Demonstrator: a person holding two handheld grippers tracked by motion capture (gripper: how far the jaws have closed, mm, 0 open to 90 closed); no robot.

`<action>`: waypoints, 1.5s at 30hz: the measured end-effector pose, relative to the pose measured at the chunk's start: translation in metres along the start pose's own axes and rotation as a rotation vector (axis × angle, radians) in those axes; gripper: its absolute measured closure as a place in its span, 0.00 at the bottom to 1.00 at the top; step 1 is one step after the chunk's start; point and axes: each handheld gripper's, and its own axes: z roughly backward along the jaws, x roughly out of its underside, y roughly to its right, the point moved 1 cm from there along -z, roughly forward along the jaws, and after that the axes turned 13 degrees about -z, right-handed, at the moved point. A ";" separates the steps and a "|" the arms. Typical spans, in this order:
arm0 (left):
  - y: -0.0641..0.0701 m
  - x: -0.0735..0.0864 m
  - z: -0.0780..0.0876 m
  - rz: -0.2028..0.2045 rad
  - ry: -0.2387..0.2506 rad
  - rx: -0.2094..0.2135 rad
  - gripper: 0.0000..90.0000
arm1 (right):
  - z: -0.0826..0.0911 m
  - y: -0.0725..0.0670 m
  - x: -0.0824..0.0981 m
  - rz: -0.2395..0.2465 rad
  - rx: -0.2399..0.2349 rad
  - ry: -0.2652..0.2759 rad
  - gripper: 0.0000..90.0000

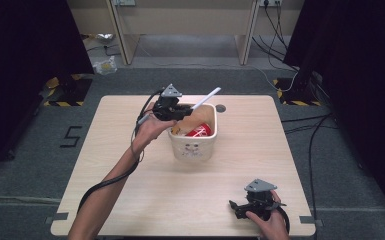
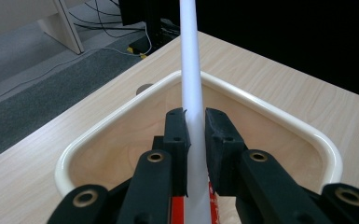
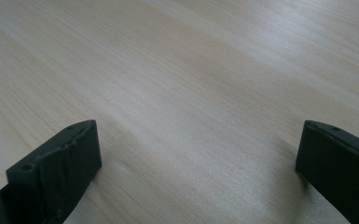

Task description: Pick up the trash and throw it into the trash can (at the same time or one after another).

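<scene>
Between the jaws of the left gripper [image 2: 195,123] a white straw [image 2: 189,70] is clamped, jaws pressed flat on both its sides. In the high view the left gripper [image 1: 172,107] is held just over the near-left rim of the cream bin [image 1: 194,150], with the straw [image 1: 206,98] slanting up and away past the far rim. Below the jaws a red item [image 1: 200,131] is seen lying inside the bin; a red strip is also glimpsed under the straw in the left gripper view, kind cannot be told.

Step judged: straw being dropped into the bin. To be done well, the straw's free end should be tipped down inside the bin [image 2: 261,109] walls before release, since most of its length is seen reaching beyond the far rim. The hand should be lowered, the straw angled toward the bin's floor, then the jaws opened fully. Risk: released as is, the straw may topple out over the rim.

The right gripper [image 1: 252,205] is rested on the table [image 3: 191,70] at the near-right edge, well apart from the bin. Its jaws are spread wide, nothing between them, tips close to the wood.
</scene>
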 end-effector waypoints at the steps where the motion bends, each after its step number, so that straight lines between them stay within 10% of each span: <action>1: 0.000 -0.001 -0.001 0.000 0.000 0.002 0.88 | 0.000 0.000 0.000 0.000 0.000 0.000 0.00; 45: 0.003 0.003 -0.032 0.006 -0.098 0.039 0.87 | 0.000 0.000 0.000 0.001 0.000 -0.001 0.00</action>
